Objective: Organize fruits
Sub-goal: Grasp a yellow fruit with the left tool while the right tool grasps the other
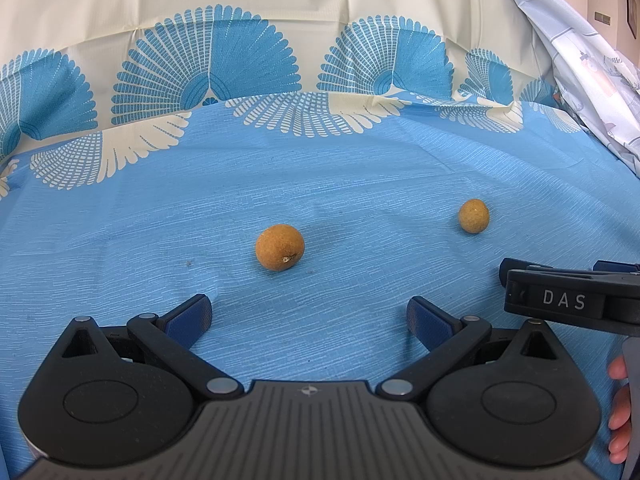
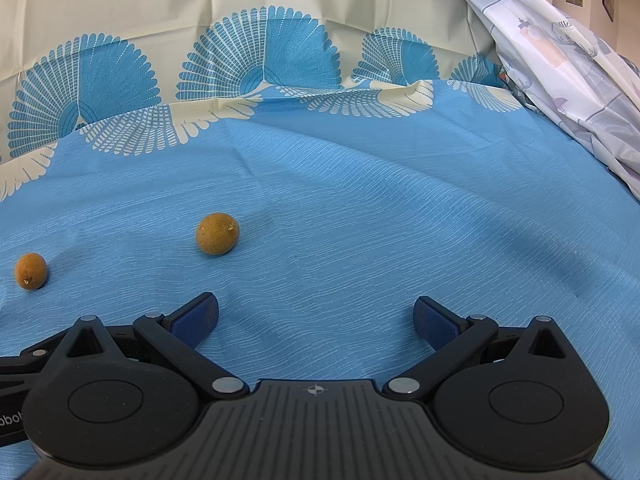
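Two small round brownish-orange fruits lie well apart on the blue woven tablecloth (image 1: 360,168): the left fruit (image 1: 279,247) ahead of the left gripper (image 1: 308,318), the right fruit (image 2: 217,234) ahead-left of the right gripper (image 2: 316,318). Both grippers hover with jaws spread wide, holding nothing.

Left claw (image 1: 308,320) spread, empty — two fruits (image 1: 279,247) ahead on blue cloth (image 1: 160,220).

I see a matt, woven blue cloth (image 1: 360,184) over my counter, two rough-skinned, dull tan round fruits (image 1: 279,247) (image 1: 474,216), matt black plastic left hand-held gripper (image 1: 308,316).
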The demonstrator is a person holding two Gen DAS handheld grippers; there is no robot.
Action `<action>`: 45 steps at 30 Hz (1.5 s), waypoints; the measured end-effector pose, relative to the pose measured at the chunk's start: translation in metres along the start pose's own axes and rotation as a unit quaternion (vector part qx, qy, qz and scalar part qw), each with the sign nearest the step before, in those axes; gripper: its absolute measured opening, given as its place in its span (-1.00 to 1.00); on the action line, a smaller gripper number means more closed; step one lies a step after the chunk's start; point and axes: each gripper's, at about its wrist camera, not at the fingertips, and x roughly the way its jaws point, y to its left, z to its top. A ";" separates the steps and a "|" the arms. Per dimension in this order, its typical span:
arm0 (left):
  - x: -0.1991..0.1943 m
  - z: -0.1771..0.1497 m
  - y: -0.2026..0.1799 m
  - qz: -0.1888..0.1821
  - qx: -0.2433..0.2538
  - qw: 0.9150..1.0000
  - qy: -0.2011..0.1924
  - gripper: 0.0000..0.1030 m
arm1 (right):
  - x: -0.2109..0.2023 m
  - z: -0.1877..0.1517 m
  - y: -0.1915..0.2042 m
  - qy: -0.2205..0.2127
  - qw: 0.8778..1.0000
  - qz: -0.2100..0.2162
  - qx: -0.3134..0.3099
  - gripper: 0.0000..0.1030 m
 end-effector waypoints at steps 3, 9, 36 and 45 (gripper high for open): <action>0.000 0.000 0.000 0.000 0.000 1.000 0.000 1.00 | 0.000 0.000 0.000 0.000 1.000 0.001 0.001 0.99; 0.000 0.000 0.000 0.000 0.000 1.000 0.000 1.00 | -0.002 0.002 -0.002 0.001 1.000 0.004 0.005 0.99; 0.046 0.062 0.039 -0.064 -0.036 0.991 0.116 1.00 | 0.050 0.044 0.021 0.001 0.993 0.072 -0.090 0.99; 0.033 0.065 0.004 -0.032 0.057 0.991 0.118 0.12 | 0.041 0.046 0.031 -0.012 0.990 0.086 -0.112 0.14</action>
